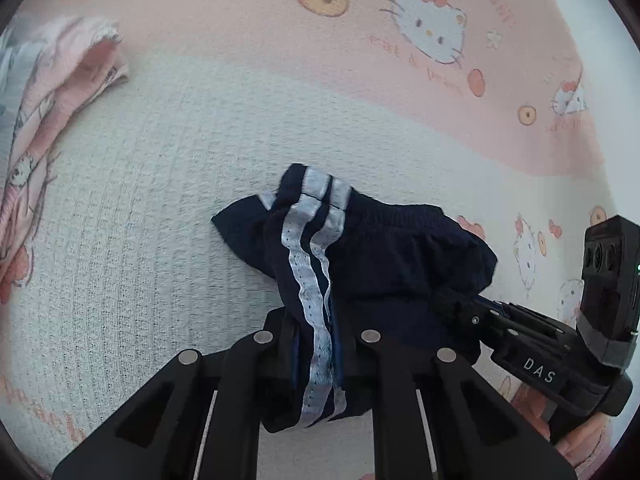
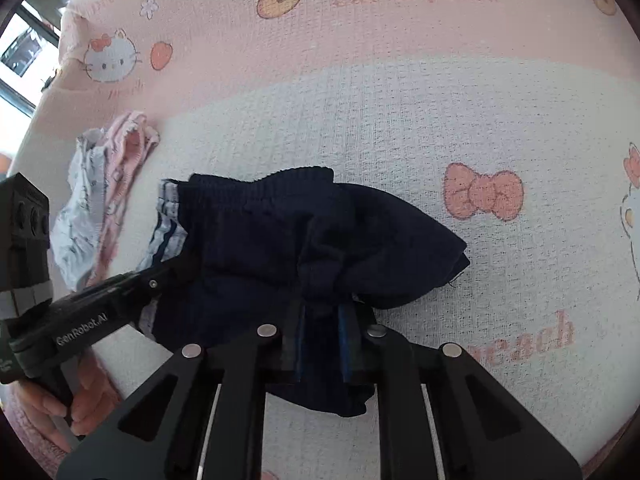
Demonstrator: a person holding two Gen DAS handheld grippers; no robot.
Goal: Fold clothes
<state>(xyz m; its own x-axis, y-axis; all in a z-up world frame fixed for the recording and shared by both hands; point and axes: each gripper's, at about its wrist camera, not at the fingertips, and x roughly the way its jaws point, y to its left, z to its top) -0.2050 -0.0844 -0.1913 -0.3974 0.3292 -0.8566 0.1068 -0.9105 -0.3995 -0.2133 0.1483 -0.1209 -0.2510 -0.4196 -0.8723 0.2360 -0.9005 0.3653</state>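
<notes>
A pair of navy shorts point(image 1: 392, 256) with white side stripes lies bunched on the bedspread point(image 1: 152, 208). My left gripper point(image 1: 316, 340) is shut on the striped side seam, and the fabric runs down between its fingers. From the right, my right gripper point(image 1: 446, 302) bites into the plain navy edge. In the right wrist view the shorts point(image 2: 256, 236) show their ribbed waistband at the top. There my right gripper point(image 2: 322, 320) is shut on a gathered navy fold. My left gripper point(image 2: 176, 266) comes in from the left onto the striped edge.
A heap of pink and pale grey printed garments point(image 1: 52, 112) point(image 2: 104, 200) lies to the left on the bedspread point(image 2: 440, 120), which is pink and white with cat and peach prints. A person's hand point(image 2: 60, 404) holds the left gripper's handle. A window point(image 2: 24, 52) shows at far left.
</notes>
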